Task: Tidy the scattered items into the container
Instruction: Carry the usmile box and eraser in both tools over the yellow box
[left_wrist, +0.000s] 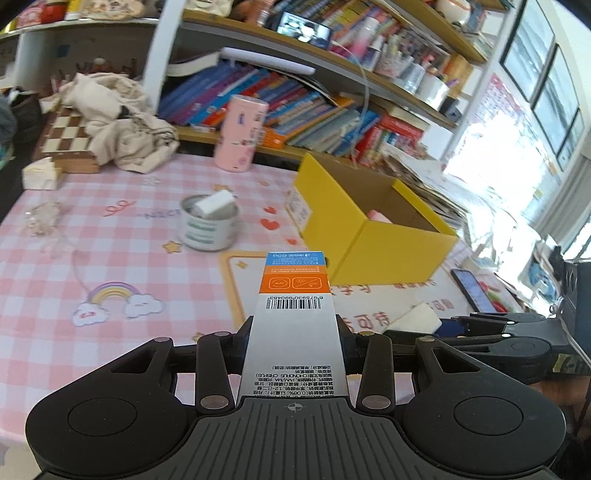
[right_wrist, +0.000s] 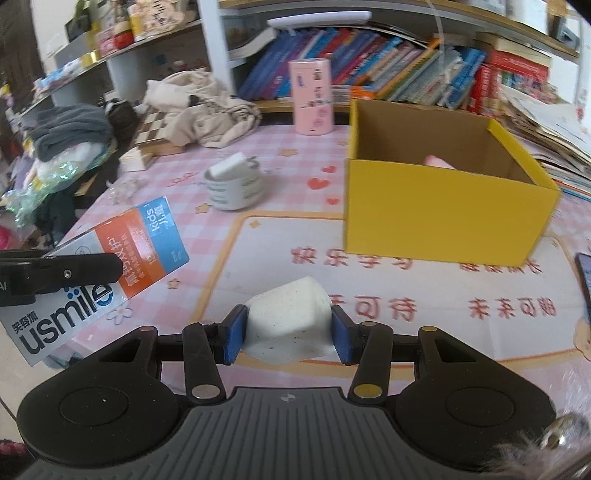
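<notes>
Currently: left tool (left_wrist: 294, 334) gripping toothpaste carton (left_wrist: 293, 317), right tool (right_wrist: 286, 334) gripping white sponge (right_wrist: 290, 325); both needing clearing the yellow box (right_wrist: 443, 218) near wall before releasing.

Right tongs (right_wrist: 288, 332) clamping white sponge (right_wrist: 290, 321), yellow box (right_wrist: 443, 218) ahead

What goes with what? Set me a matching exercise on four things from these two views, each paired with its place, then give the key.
1. toothpaste box
2. white sponge block
3. yellow box
4. pink canister

A. open on the table, ahead
B. clamped in the left tool
C. upright near the bookshelf
D. clamped in the right tool

Pairs: 1-B, 2-D, 3-A, 4-C
</notes>
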